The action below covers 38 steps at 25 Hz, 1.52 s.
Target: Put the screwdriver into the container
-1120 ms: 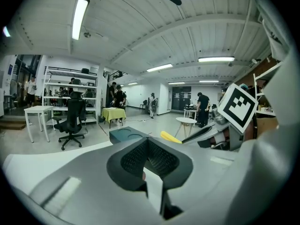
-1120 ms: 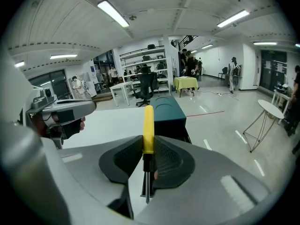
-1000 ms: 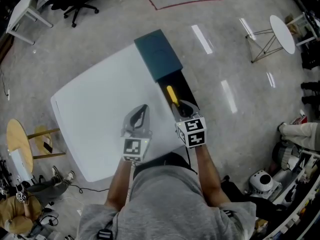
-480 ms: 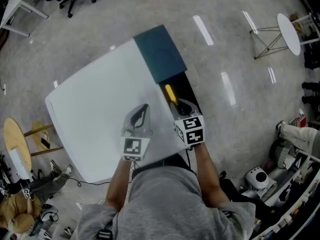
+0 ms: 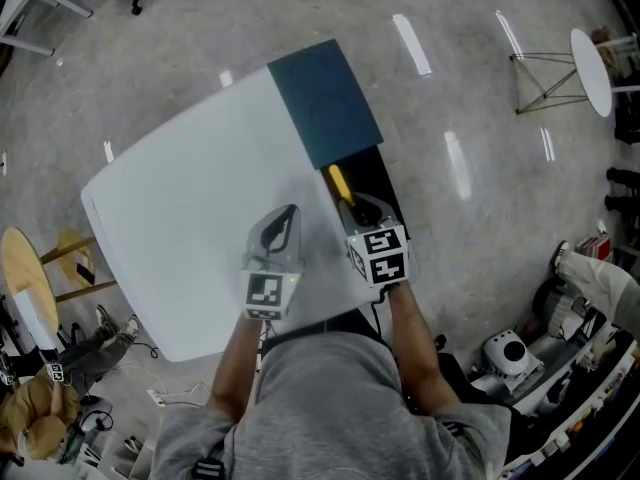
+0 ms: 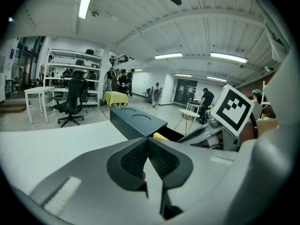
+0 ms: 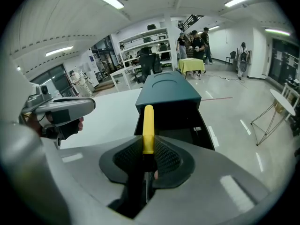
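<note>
The screwdriver (image 7: 148, 125) has a yellow handle and a thin metal shaft, and my right gripper (image 7: 148, 143) is shut on it near the handle's base. The handle points forward over the open black part (image 7: 176, 121) of the dark teal container (image 7: 169, 93). In the head view, the right gripper (image 5: 358, 208) holds the screwdriver (image 5: 341, 184) above the container's open near end (image 5: 372, 180), at the table's right edge. My left gripper (image 5: 286, 216) hovers over the white table just to the left, jaws shut (image 6: 147, 143) and empty.
The white table (image 5: 180, 228) spreads to the left. The container's teal lid (image 5: 325, 103) covers its far half. Around the table the floor holds a wooden stool (image 5: 25, 278), office chairs and a small round white table (image 5: 590, 68). People stand far off in the room.
The head view has drifted a little, so the table sits slightly differently in the picture. Both grippers keep about the same places, and the right one still holds the screwdriver.
</note>
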Available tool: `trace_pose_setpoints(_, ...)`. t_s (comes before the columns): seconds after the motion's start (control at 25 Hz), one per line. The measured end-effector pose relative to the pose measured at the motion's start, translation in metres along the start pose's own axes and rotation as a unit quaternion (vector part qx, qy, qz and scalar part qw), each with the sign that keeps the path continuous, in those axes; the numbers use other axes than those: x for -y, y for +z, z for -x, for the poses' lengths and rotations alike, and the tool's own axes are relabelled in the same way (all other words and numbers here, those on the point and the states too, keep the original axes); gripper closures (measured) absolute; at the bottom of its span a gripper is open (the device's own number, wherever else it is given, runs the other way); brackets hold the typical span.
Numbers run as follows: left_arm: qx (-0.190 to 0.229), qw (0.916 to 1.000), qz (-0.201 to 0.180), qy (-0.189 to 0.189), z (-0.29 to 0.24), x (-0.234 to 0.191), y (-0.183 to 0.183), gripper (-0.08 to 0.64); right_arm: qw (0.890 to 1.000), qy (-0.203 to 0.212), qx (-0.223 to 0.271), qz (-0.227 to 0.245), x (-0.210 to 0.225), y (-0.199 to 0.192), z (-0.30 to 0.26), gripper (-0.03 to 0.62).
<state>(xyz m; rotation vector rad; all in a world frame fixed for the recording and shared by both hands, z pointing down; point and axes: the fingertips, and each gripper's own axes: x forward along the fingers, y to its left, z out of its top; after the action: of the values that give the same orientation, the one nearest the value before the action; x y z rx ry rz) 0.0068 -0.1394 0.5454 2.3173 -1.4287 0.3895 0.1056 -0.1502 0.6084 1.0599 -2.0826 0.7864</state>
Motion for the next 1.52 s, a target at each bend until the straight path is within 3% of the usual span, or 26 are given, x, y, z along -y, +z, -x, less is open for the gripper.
trace_pose_setpoints(0.96, -0.025, 0.9996, 0.015, -0.001, -0.009, -0.014, -0.016, 0.549, 0.999, 0.006, -0.039, -0.008, 0.006, -0.007, -0.029, 0.512)
trace_pose_setpoints(1.24, -0.023, 0.9996, 0.014, -0.002, -0.008, -0.011, -0.019, 0.549, 0.999, 0.007, -0.034, -0.029, 0.008, -0.01, -0.031, 0.511)
trace_pose_setpoints(1.52, -0.012, 0.9999, 0.007, 0.0, -0.002, -0.015, -0.01, 0.549, 1.0, -0.001, -0.008, -0.018, 0.003, 0.003, -0.02, 0.52)
